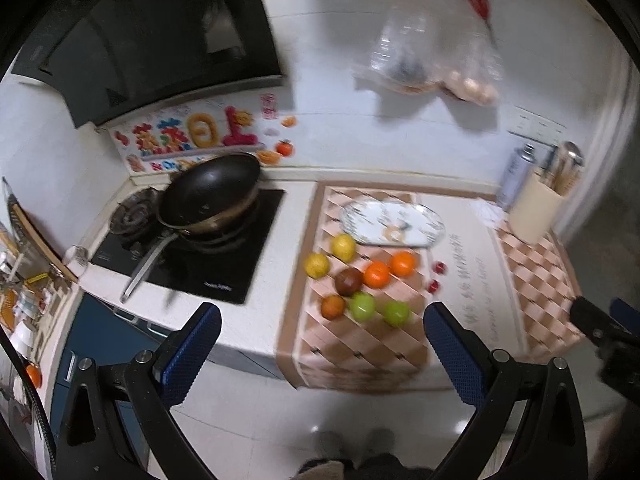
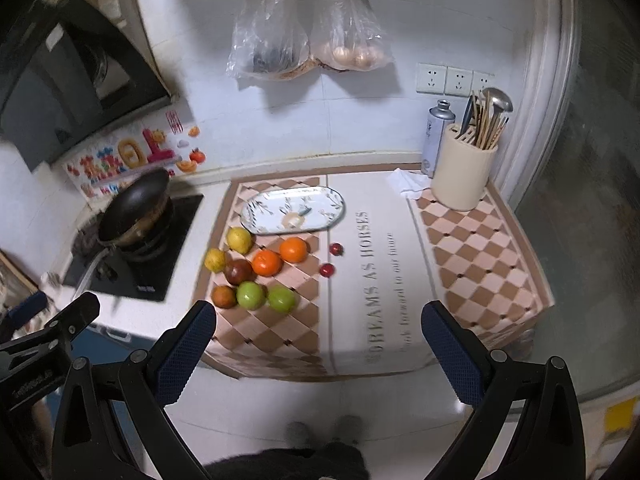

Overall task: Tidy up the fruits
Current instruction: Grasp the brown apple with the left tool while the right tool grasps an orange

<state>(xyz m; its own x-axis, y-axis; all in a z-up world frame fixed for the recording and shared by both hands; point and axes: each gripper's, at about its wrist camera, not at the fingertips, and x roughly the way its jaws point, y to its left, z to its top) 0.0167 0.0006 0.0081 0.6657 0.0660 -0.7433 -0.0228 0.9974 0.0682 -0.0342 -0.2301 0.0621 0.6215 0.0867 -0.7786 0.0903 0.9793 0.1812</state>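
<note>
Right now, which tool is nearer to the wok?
Left. The left tool hangs beside the stove, just right of the wok; the right tool sits farther right, before the patterned mat.

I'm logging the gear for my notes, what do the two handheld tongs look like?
Both match: the left tongs and right tongs have black angular frames with silver screws, and each finger carries a blue pad with a fine dotted texture. No cables or sleeves show.

1. We are seeing two round yellow fruits (image 2: 239,239), two oranges (image 2: 293,249), two green apples (image 2: 251,295) and two brownish fruits (image 2: 238,271) lying clustered on the checkered mat.
2. Two small red fruits (image 2: 335,248) are sitting just beside them.
3. An oval patterned ceramic plate (image 2: 293,210) is lying flat behind.
</note>
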